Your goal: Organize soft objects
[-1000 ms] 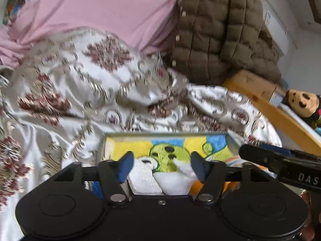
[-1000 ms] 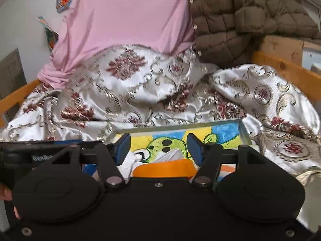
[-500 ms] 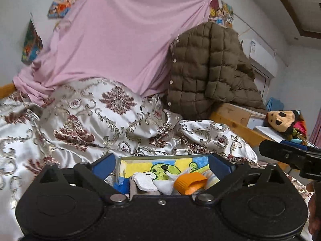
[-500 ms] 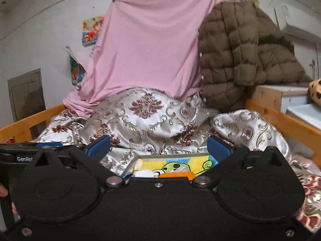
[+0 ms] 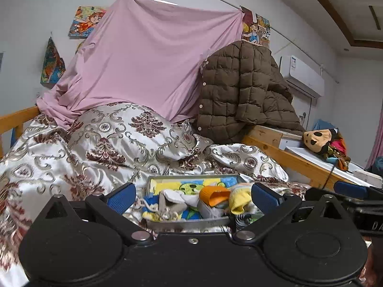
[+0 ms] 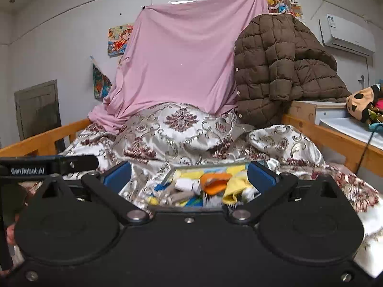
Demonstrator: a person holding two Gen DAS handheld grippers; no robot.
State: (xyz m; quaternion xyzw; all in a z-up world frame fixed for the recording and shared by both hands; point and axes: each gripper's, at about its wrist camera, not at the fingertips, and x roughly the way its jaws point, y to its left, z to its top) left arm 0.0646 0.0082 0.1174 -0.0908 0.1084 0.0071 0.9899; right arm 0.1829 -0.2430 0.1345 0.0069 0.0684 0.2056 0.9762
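Observation:
A shallow tray (image 5: 191, 223) with a cartoon print lies on the bed's satin quilt (image 5: 79, 157). It holds several small soft items: an orange one (image 5: 213, 195), a yellow one (image 5: 239, 199) and white socks (image 5: 177, 197). My left gripper (image 5: 191, 196) is open and empty, pulled back in front of the tray. My right gripper (image 6: 189, 177) is open and empty too, facing the same tray (image 6: 167, 179), with the orange item (image 6: 213, 183) and yellow item (image 6: 233, 189) between its spread fingers in view.
A pink sheet (image 5: 148, 62) hangs at the bed's head beside a brown puffer jacket (image 5: 244, 91). Wooden bed rails (image 5: 299, 165) run along both sides. A plush toy (image 5: 320, 141) lies on a white surface to the right. The other gripper (image 5: 354, 191) shows at the right edge.
Both grippers have drawn back and up from the tray and opened wide. The tray now looks smaller and farther off, with more of the room in view.

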